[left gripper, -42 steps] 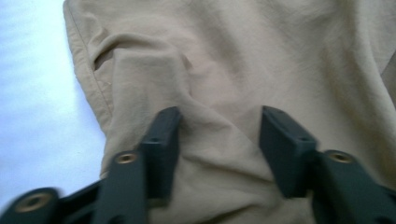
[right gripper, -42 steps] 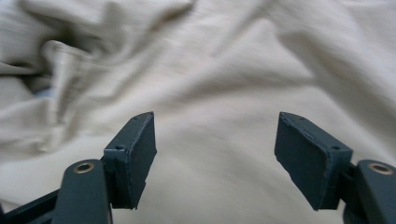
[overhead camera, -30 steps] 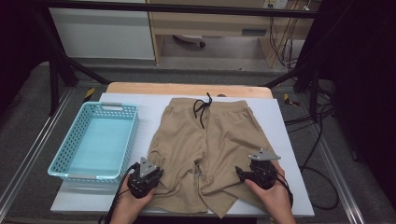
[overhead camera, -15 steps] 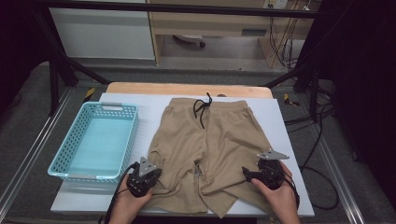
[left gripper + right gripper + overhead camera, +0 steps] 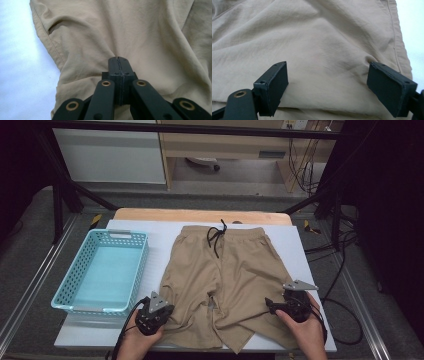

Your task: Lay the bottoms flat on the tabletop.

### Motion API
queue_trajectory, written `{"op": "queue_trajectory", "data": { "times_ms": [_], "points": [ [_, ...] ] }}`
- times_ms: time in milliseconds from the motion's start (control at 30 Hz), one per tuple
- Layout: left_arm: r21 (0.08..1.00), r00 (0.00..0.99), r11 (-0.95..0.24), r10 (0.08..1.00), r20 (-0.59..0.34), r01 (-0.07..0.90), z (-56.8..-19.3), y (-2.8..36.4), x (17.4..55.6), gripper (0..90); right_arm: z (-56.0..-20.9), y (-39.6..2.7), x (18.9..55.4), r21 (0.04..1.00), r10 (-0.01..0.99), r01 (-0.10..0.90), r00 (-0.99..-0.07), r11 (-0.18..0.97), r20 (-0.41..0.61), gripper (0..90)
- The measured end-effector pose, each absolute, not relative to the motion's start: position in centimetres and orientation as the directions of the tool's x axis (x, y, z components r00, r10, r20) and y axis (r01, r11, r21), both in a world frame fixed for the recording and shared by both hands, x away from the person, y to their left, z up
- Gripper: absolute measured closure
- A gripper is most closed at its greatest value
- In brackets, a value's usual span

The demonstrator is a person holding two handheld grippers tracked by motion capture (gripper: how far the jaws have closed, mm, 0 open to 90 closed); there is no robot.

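Turquoise basket holds seemingly nothing; left tongs pinch khaki shorts, right tongs just opening, agape.

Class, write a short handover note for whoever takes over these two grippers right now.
Left gripper: shut on the shorts' left leg near its hem.
Right gripper: open, jaws just widened, over the right leg's fabric, not gripping.
Khaki shorts: spread flat on the white table, waistband away from the person.
Turquoise basket: empty, left of the shorts.
Done: left grip. Left: right grip, probably folding, then the basket.
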State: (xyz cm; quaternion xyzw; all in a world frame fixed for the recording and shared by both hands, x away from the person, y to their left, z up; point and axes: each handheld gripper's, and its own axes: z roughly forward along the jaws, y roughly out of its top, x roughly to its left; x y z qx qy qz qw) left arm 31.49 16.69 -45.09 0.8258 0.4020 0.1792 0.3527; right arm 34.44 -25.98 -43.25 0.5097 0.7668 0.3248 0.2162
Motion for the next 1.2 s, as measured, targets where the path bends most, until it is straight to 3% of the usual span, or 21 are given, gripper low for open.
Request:
{"op": "queue_trajectory", "data": {
  "times_ms": [533,733,767,900,1000,1067,1200],
  "points": [
    [0.716,0.630,-0.416,0.776,-0.042,0.560,-44.6,17.2,29.9,90.0,-43.3,-28.4,33.6,0.706,0.935,0.659,-0.354,0.260,-0.014,17.2],
    [0.735,0.620,-0.422,0.785,0.003,0.531,-44.7,17.0,30.0,90.0,-44.3,-29.7,32.9,0.678,0.941,0.686,-0.338,0.263,-0.022,14.6],
    [0.741,0.612,-0.418,0.791,0.012,0.525,-44.8,16.9,30.0,88.5,-44.5,-29.8,32.8,0.678,0.944,0.689,-0.329,0.256,-0.021,14.6],
    [0.759,0.583,-0.413,0.810,0.054,0.503,-44.8,16.6,30.1,69.1,-45.1,-30.6,32.2,0.672,0.951,0.701,-0.308,0.240,-0.018,13.7],
    [0.754,0.573,-0.410,0.818,0.054,0.514,-45.2,16.6,30.5,59.8,-45.3,-30.9,31.8,0.679,0.953,0.699,-0.304,0.225,-0.003,18.0],
    [0.746,0.575,-0.414,0.817,0.051,0.522,-45.6,16.4,30.8,58.4,-45.3,-30.9,31.6,0.686,0.951,0.691,-0.308,0.228,-0.006,24.2],
    [0.753,0.583,-0.405,0.811,0.035,0.519,-45.7,16.4,31.0,60.8,-45.2,-30.7,31.0,0.707,0.940,0.662,-0.340,0.249,-0.012,51.6]
  ]
}}
